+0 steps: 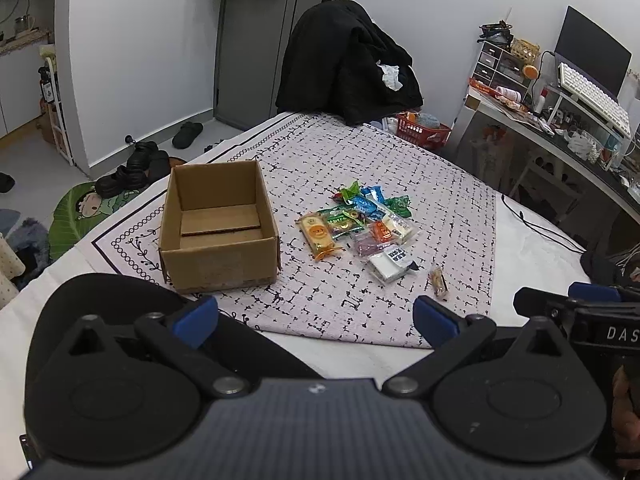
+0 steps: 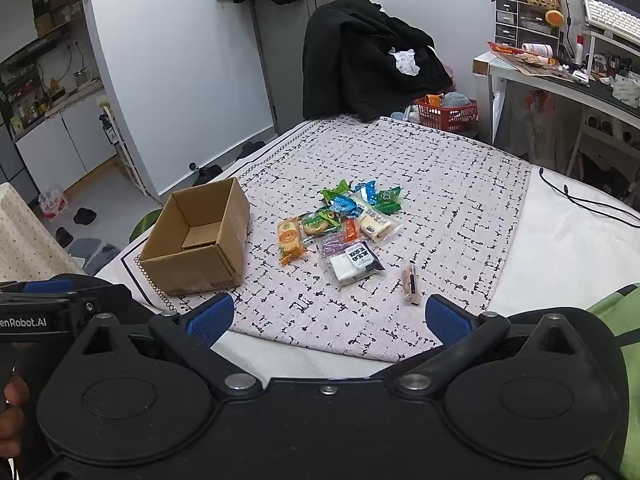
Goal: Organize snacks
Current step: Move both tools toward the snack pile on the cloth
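Two grippers, left and right, we find released and empty, the open brown cardboard box at nine o'clock of the colourful wrapped snack pile.

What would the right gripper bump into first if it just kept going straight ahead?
Probably the patterned cloth, then the snack pile lying on it. The open right gripper points there with nothing between, though depth is hard to judge.

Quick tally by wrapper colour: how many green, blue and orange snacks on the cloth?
Green snacks: 3
Blue snacks: 2
Orange snacks: 2
Total: 7
The pile overlaps, so more may be hidden. The cardboard box holds no snacks.
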Demonstrator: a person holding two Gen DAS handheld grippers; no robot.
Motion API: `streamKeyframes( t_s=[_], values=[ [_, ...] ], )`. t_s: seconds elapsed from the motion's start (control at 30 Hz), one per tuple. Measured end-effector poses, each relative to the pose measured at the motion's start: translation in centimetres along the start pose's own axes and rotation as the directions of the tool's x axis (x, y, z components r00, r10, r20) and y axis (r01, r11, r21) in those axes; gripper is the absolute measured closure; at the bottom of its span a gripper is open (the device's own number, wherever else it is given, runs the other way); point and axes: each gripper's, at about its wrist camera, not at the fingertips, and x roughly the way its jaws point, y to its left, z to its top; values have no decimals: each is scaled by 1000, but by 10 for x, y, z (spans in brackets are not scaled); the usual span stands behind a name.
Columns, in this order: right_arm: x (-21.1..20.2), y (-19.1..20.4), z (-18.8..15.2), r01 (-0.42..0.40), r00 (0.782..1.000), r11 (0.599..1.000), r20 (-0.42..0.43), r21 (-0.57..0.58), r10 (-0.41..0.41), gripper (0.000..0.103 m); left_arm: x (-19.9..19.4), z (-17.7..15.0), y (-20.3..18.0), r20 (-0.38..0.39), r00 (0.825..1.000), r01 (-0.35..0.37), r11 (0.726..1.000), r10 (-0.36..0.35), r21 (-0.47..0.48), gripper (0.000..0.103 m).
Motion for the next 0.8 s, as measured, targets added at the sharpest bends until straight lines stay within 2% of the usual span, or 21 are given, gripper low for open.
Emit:
streamKeyframes(
  t_s=[0.8],
  values=[
    [-2, -4, -2, 12, 1000, 1000, -6, 10, -12, 0, 4, -4, -7, -14, 999, 30, 999, -29, 18, 0]
  ],
)
